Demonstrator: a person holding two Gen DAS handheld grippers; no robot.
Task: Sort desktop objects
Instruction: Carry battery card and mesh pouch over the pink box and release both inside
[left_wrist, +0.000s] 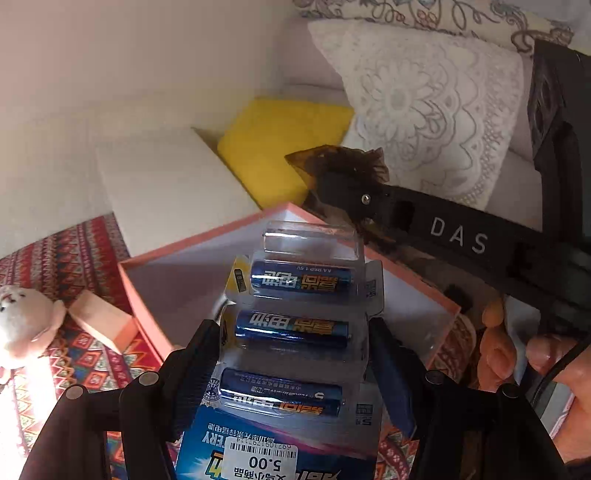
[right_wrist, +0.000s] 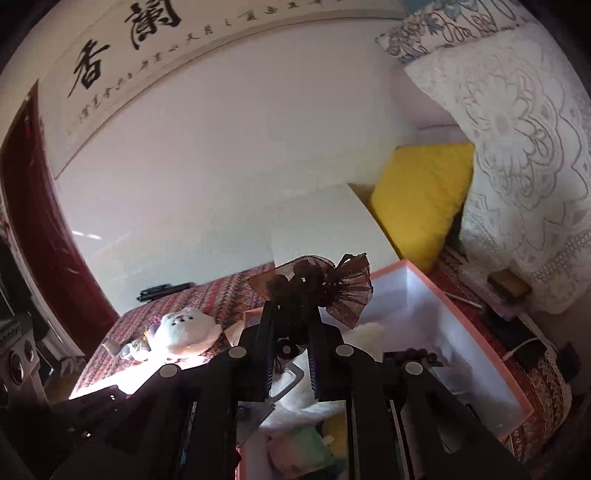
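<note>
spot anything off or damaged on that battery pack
Yes. The battery pack, clamped in the left gripper over the pink box, has its top blister pocket empty; only three batteries remain.

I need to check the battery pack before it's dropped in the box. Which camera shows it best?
The left wrist view: the battery pack fills the centre, clamped by the left hand-held gripper above the pink box, three blue cells and a 5.00 price sticker readable. The right wrist view doesn't show it at all.
</note>
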